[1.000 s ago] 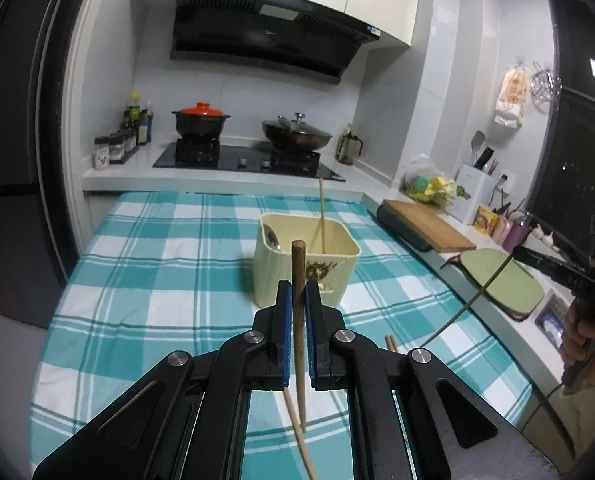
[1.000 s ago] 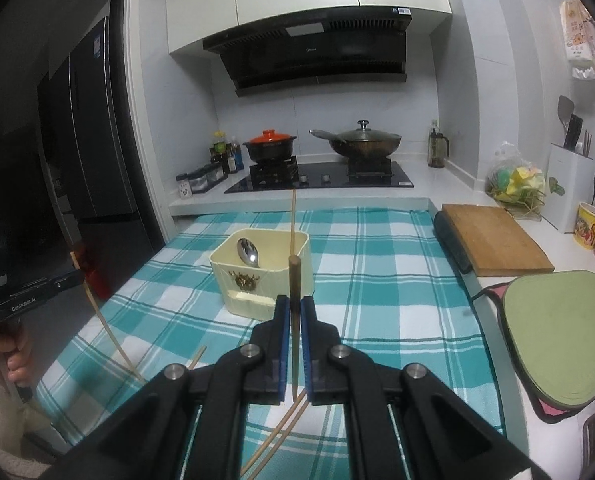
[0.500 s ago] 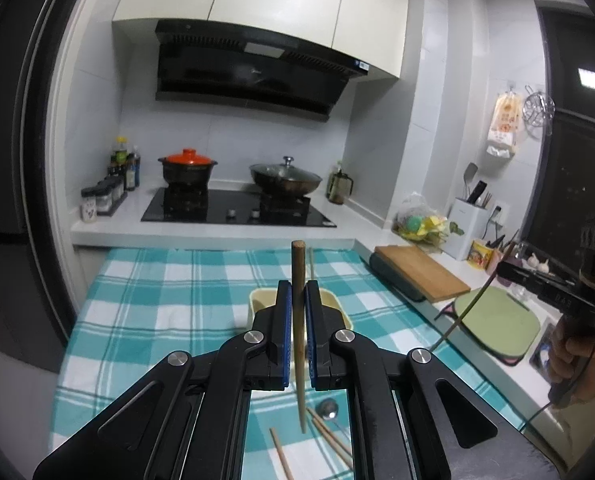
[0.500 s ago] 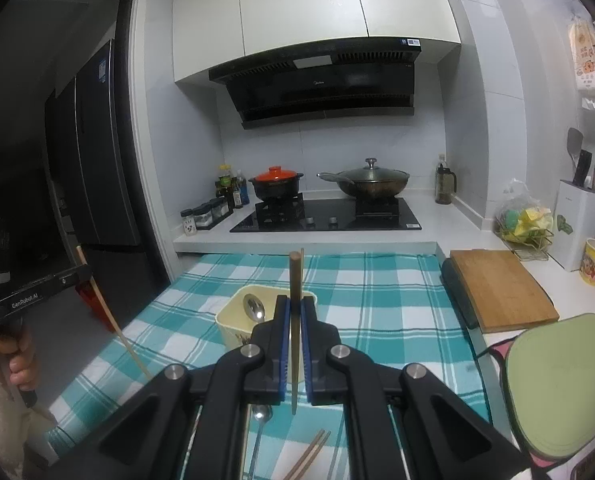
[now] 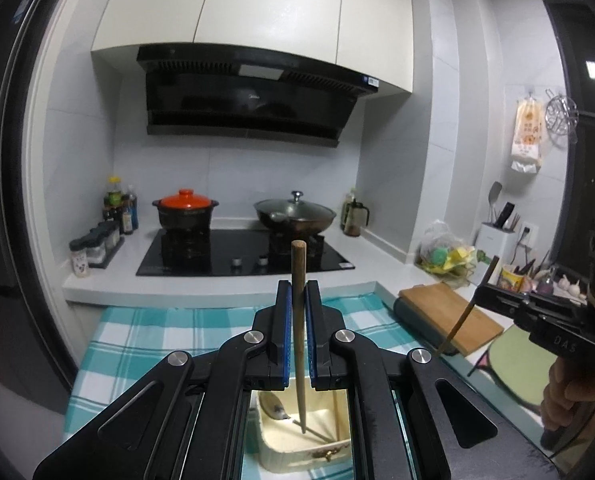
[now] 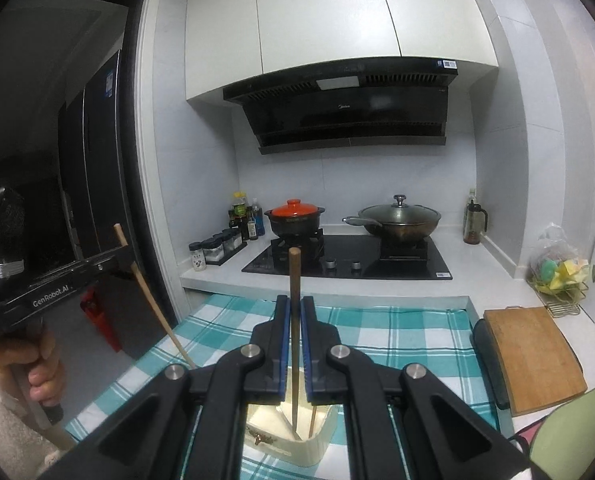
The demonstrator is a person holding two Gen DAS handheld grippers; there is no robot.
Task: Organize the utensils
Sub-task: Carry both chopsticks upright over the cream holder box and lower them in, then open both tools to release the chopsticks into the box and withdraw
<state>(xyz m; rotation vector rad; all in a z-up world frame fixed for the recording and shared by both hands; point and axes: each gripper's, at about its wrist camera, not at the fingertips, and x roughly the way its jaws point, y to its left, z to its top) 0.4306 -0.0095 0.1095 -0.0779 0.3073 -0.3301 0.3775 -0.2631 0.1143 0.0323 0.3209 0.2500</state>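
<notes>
My left gripper (image 5: 297, 292) is shut on a wooden chopstick (image 5: 298, 320) held upright, its lower tip inside the cream utensil holder (image 5: 297, 452) directly below. A metal spoon (image 5: 273, 414) and another chopstick lie in the holder. My right gripper (image 6: 295, 308) is shut on a second wooden chopstick (image 6: 294, 320), its tip also down inside the cream holder (image 6: 289, 444). Each gripper shows in the other's view: the right one (image 5: 537, 312) at the right edge, the left one (image 6: 57, 280) at the left edge, each with its chopstick.
The holder stands on a teal checked tablecloth (image 6: 397, 332). Behind is a stove with an orange-lidded pot (image 5: 185, 212) and a wok (image 5: 293, 216). A wooden cutting board (image 6: 533, 352) and a green mat (image 6: 577, 432) lie to the right. Spice jars (image 5: 93, 244) stand at the left.
Both grippers rose and moved forward over the holder. The holder went from ahead of the fingers to beneath them, and both chopstick tips now point into it.
</notes>
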